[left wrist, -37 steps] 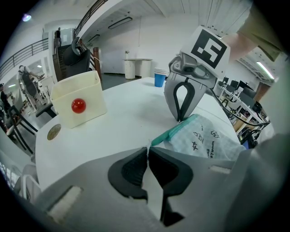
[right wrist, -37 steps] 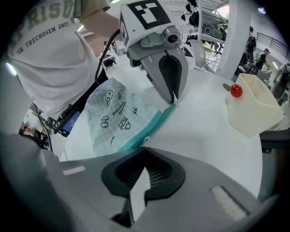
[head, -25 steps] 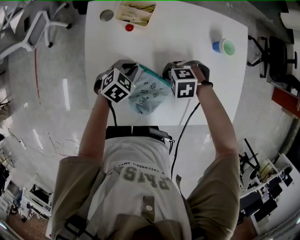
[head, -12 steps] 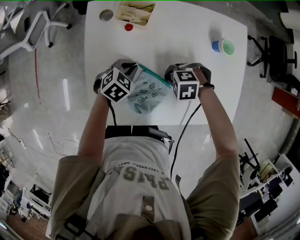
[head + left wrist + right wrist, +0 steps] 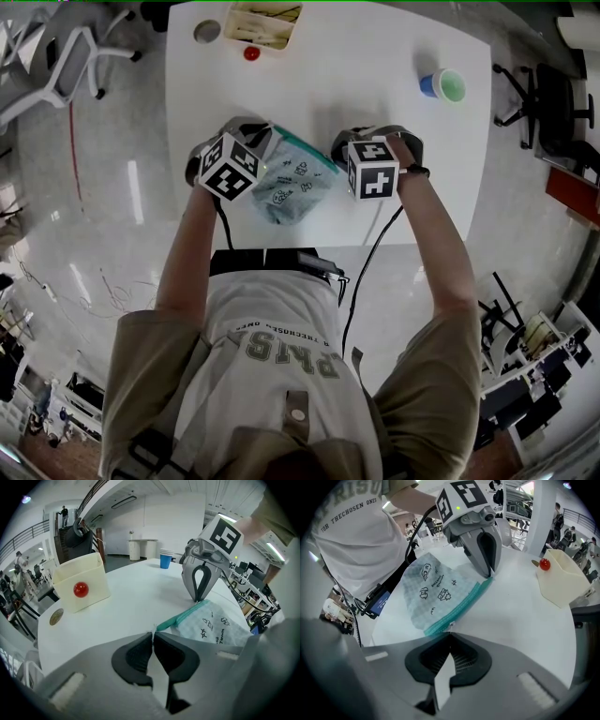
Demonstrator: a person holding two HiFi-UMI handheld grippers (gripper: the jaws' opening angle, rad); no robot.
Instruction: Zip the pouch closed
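Observation:
A pale checked pouch (image 5: 295, 180) with small drawings and a teal zipper edge (image 5: 461, 606) lies on the white table (image 5: 375, 66) near its front edge. My left gripper (image 5: 153, 634) is shut on the pouch's left end, where a small white tab shows between the tips. My right gripper (image 5: 450, 632) is shut at the opposite end of the teal edge, on what looks like the zipper pull. The left gripper view shows the right gripper (image 5: 199, 599) with its tips down on the far end of the zipper. The teal edge is stretched between the two grippers.
A cream tray (image 5: 267, 23) stands at the table's back left, with a red ball (image 5: 251, 53) beside it. A round metal disc (image 5: 207, 31) lies next to it. A blue cup and a green cup (image 5: 445, 86) stand at the back right. A black cable (image 5: 370, 258) hangs off the front edge.
My right gripper has shifted slightly to the right along the teal edge. The left gripper has stayed where it was, holding the pouch's end.

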